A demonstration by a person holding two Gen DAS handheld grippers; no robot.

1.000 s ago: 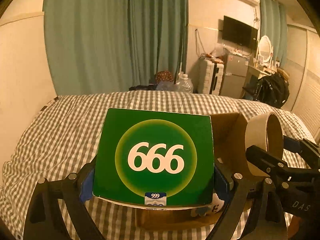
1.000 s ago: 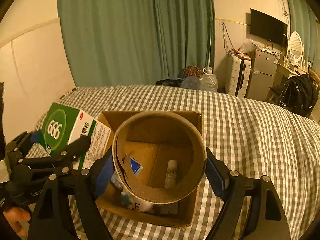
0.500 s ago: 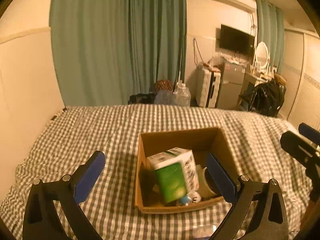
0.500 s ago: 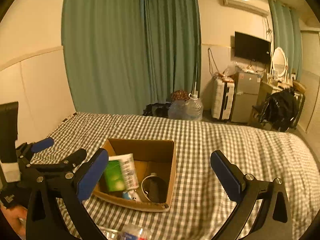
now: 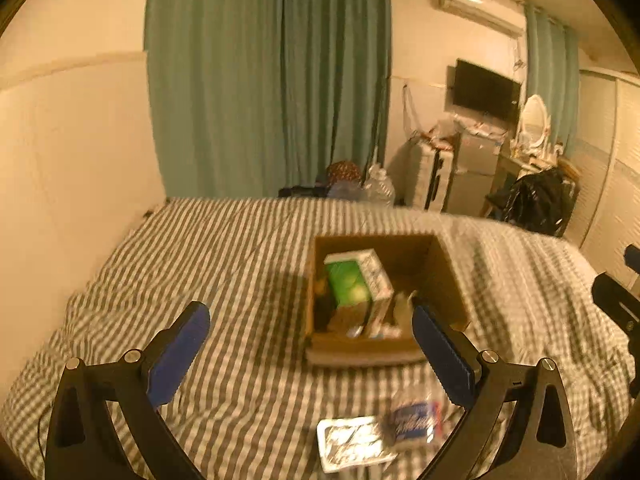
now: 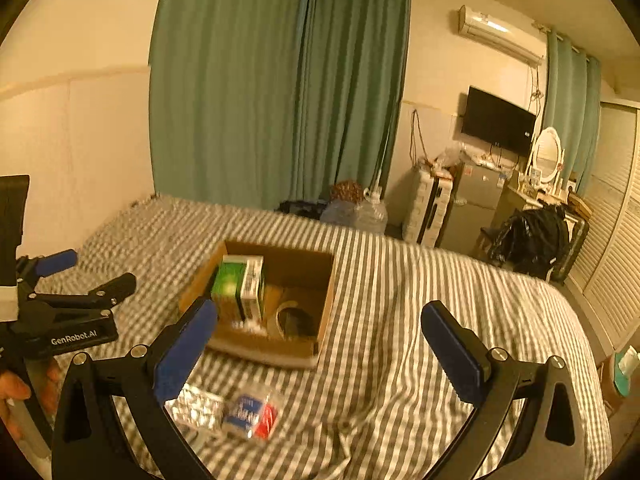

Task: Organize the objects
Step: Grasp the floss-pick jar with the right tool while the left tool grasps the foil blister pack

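An open cardboard box (image 5: 442,276) (image 6: 330,284) sits on the checked bedspread. Inside it stands the green medicine box (image 5: 348,284) (image 6: 230,286), and a brown tape roll (image 6: 290,314) lies beside it. My left gripper (image 5: 310,344) is open and empty, held back above the bed in front of the box. My right gripper (image 6: 320,348) is open and empty too, above the near right of the box. On the bedspread close to me lie a silver blister pack (image 5: 350,442) (image 6: 198,406) and a small blue-and-red packet (image 5: 416,422) (image 6: 250,416).
The checked bed (image 5: 240,264) runs to a cream wall on the left and green curtains (image 5: 268,80) at the back. A suitcase, a small fridge (image 6: 476,204), a dark bag and a dressing table stand beyond the bed on the right. A hand (image 6: 12,390) holds the left gripper.
Both grippers let go of their loads: the green box and the tape roll now lie in the cardboard box. Both grippers have opened and pulled back and up from the box.
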